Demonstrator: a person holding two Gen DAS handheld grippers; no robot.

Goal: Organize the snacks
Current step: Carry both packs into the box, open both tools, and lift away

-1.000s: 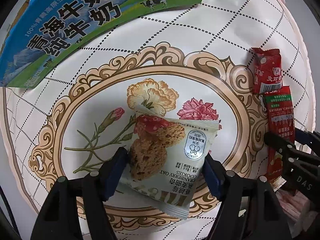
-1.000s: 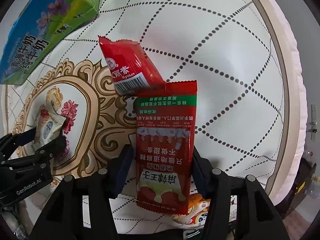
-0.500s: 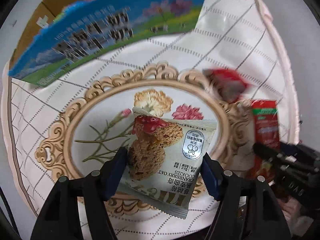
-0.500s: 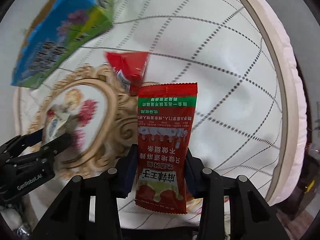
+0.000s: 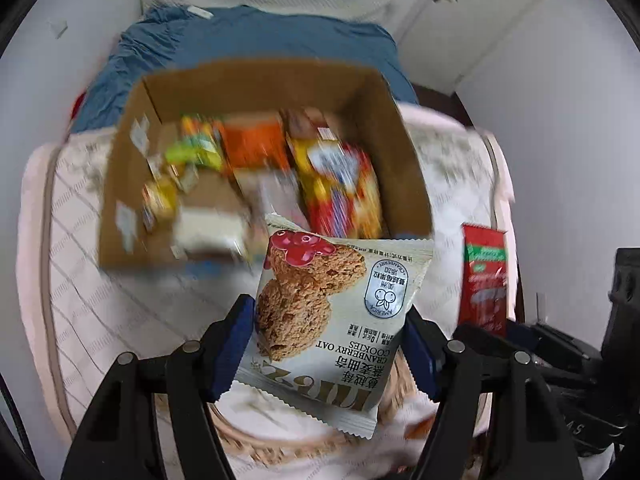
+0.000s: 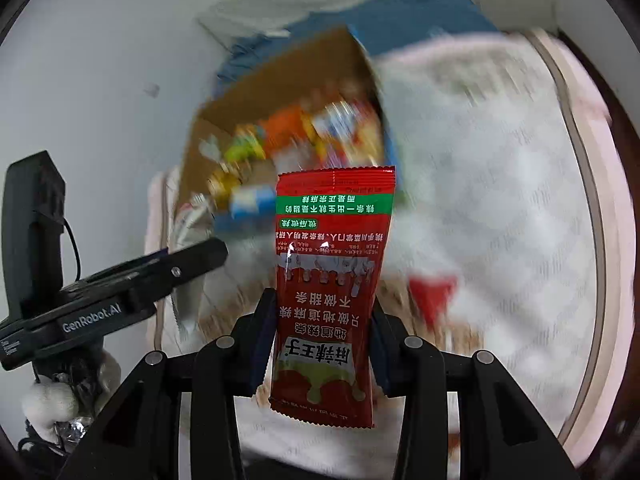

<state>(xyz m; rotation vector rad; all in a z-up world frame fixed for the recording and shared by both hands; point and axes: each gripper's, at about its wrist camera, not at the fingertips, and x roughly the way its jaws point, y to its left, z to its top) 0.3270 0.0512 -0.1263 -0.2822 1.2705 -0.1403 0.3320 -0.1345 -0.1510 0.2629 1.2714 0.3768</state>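
Observation:
My left gripper [image 5: 330, 340] is shut on a pale cranberry oat cookie packet [image 5: 332, 320] and holds it up in the air. My right gripper [image 6: 322, 340] is shut on a long red spicy-strip packet [image 6: 328, 292], also lifted; that packet shows in the left wrist view [image 5: 482, 276] at the right. An open cardboard box [image 5: 132, 168] with several blurred colourful snack packets inside stands ahead of both grippers; in the right wrist view the box [image 6: 280, 76] is up and to the left. A small red packet [image 6: 432, 296] lies on the table at the right.
The round table has a white patterned cloth [image 6: 500, 200] with a pink rim [image 6: 592, 160]. Blue fabric [image 5: 248, 40] lies behind the box, with white walls beyond. The left gripper's black body [image 6: 100, 300] sits at the left of the right wrist view.
Both grippers have lifted and tilted up from the tablecloth, each with its packet. The view has swung from the table top to the open box. The small red packet stayed on the table.

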